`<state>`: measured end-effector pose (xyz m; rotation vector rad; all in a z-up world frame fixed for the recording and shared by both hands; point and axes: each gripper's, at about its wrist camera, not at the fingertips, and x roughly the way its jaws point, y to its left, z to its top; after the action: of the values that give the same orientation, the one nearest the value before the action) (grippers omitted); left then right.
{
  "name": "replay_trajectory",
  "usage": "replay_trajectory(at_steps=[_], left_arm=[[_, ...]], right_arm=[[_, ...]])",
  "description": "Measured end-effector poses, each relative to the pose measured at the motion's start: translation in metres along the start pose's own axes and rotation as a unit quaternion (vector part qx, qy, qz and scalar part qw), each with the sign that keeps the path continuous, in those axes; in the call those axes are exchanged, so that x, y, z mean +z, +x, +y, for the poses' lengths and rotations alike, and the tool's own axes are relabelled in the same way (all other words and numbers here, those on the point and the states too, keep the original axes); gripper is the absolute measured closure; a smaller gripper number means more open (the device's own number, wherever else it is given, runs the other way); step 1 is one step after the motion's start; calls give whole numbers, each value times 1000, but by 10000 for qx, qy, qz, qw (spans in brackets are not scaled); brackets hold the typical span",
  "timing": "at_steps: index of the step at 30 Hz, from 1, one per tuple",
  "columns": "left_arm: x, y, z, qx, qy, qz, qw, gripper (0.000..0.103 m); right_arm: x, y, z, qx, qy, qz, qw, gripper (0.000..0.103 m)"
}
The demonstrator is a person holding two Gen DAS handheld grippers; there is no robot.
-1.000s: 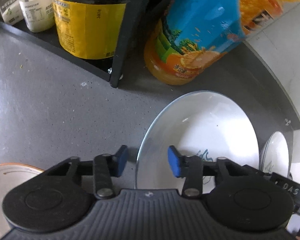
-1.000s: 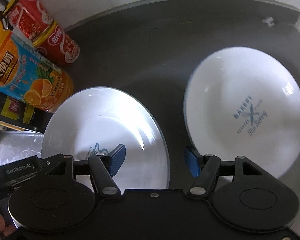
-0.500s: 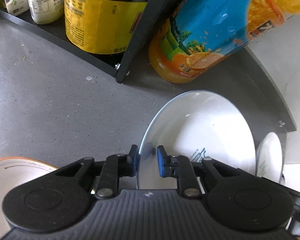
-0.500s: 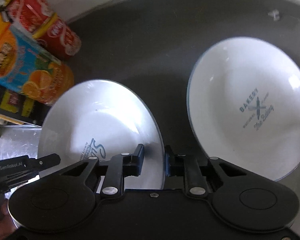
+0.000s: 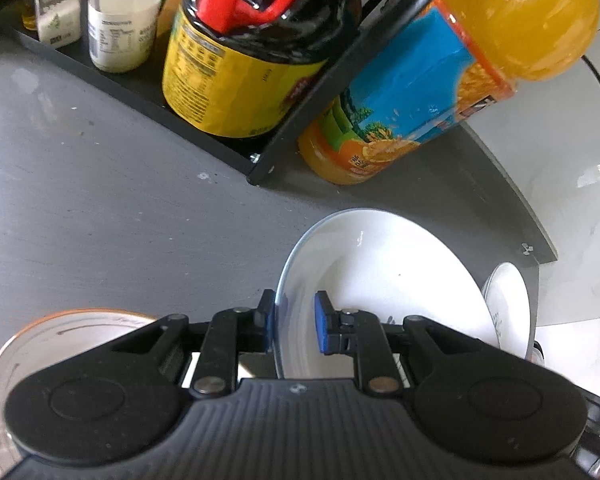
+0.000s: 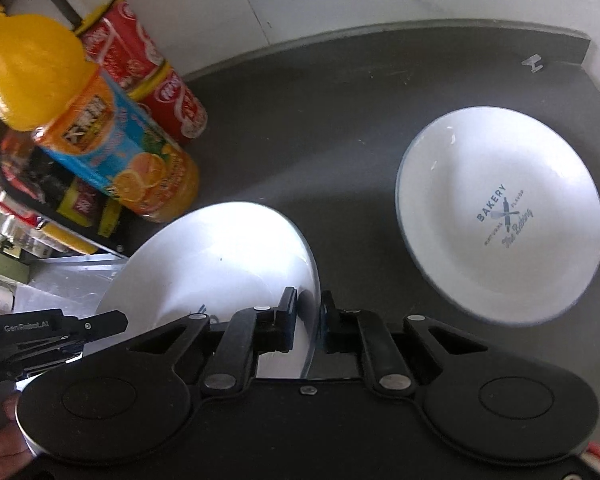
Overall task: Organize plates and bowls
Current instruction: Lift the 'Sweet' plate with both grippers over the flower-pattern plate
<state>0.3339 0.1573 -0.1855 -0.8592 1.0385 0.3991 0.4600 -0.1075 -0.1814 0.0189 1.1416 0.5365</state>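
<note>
Grey counter (image 5: pixel 100 208). Left gripper (image 5: pixel 293 326) and right gripper (image 6: pixel 308 318) each pinch opposite rim edges of one white plate (image 6: pixel 220 264), jaws nearly closed. Second plate (image 6: pixel 500 216) lies right of right jaws, apart.

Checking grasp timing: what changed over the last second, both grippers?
Both grippers closed from open onto opposite rim edges of the near white plate: left gripper on one side, right gripper on the other. The plate now looks tilted and lifted, and the views have risen. Unchanged: the Bakery plate flat on the counter, the orange juice bottle, the orange-rimmed bowl.
</note>
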Motion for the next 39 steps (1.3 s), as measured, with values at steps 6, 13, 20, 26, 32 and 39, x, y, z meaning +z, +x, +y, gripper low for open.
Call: replay_trajectory(at_steps=[6, 13, 20, 26, 32, 39], left_arm=[[-8, -24, 11, -69, 117, -86, 9999, 85], [-17, -53, 34, -91, 207, -179, 9996, 85], [-34, -71, 60, -40, 241, -177, 9995, 85], [-48, -77, 80, 8, 288, -63, 9996, 85], [-57, -82, 92, 42, 344, -8, 9994, 85], [-64, -87, 105, 129, 428, 38, 9990, 85]], right_arm=[[-17, -19, 15, 10, -14, -204, 9998, 92], [-43, -37, 36, 93, -72, -369, 9993, 93], [-77, -47, 58, 110, -202, -411, 9989, 93], [-105, -48, 70, 99, -209, -355, 9991, 93], [-124, -49, 78, 61, -227, -342, 9991, 93], [-142, -50, 88, 5, -293, -352, 9990, 93]])
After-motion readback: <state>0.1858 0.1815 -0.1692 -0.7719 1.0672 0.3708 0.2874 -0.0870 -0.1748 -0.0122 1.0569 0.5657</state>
